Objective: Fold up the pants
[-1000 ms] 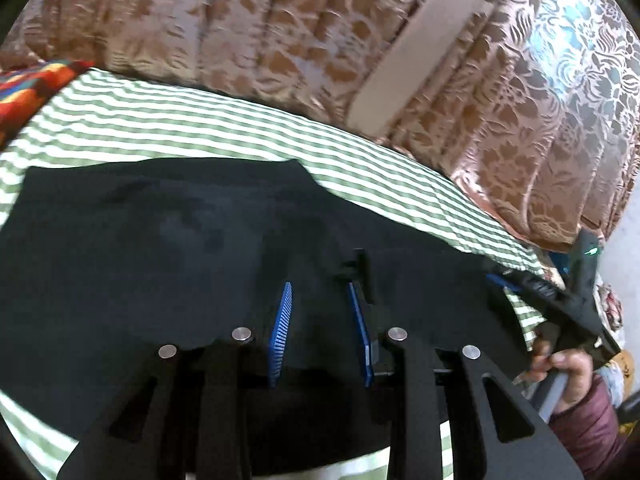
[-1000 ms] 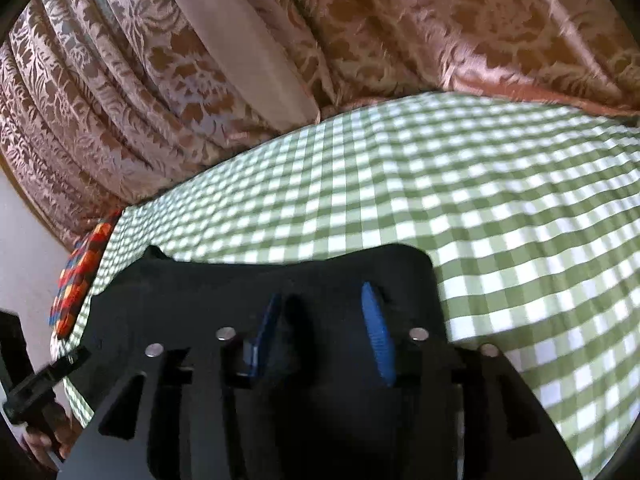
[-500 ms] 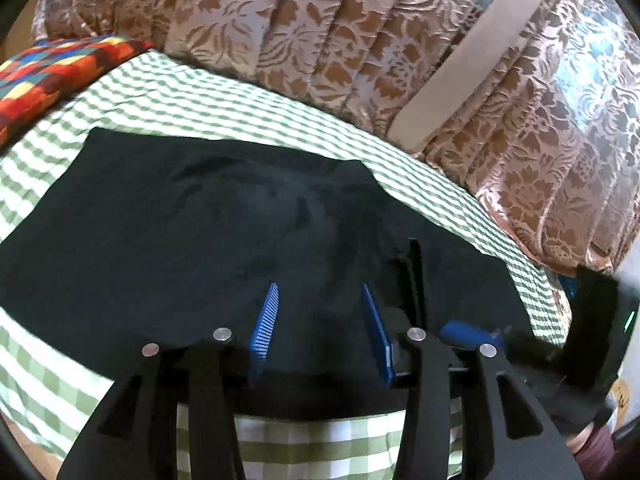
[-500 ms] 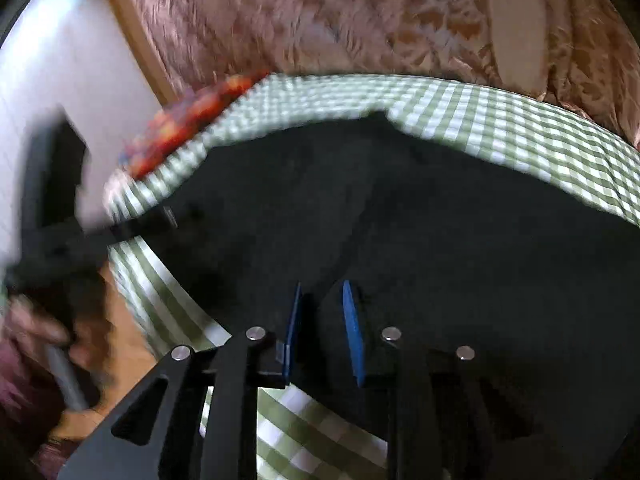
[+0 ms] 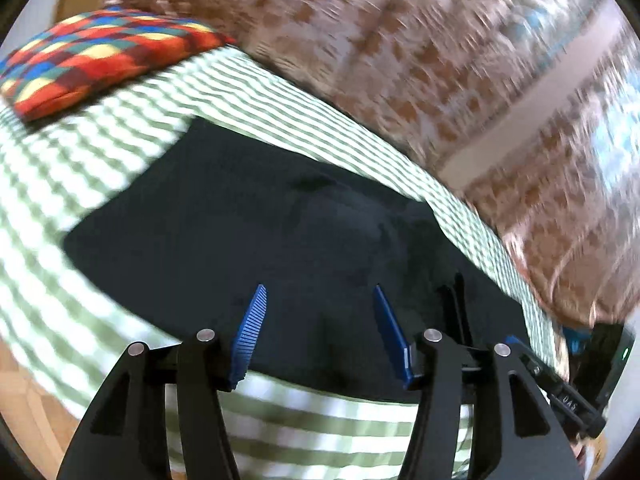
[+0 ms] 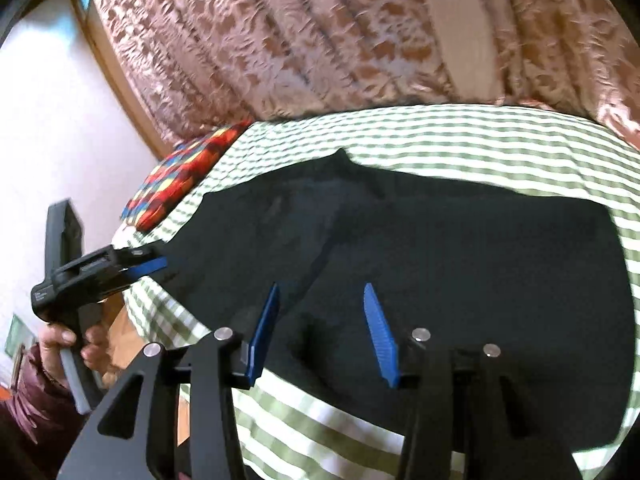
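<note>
Black pants (image 5: 260, 232) lie flat on the green-and-white checked bed cover (image 5: 92, 160). Over their near edge hovers my left gripper (image 5: 318, 296); its jaws are opening and its blue pads (image 5: 250, 328) pinch no cloth. In the right wrist view the pants (image 6: 460, 256) stretch across the bed. My right gripper (image 6: 320, 294) hangs above their near hem, jaws opening, with nothing caught between its blue pads. The left gripper (image 6: 152, 265) also shows at the pants' left end, held by a hand (image 6: 60, 340). The right gripper's finger (image 5: 456, 304) shows at the right of the left wrist view.
A patchwork cushion (image 5: 100, 64) in red, blue and yellow lies on the bed's far left corner. Floral curtains (image 6: 320, 40) hang right behind the bed. Wooden floor (image 5: 24, 392) shows past the bed's near edge, and a white wall (image 6: 48, 120) stands at the left.
Both grippers have drawn back to the bed's near edge and swung left, so the cushion came into view. The left jaws have widened. The right jaws narrowed, then widened again.
</note>
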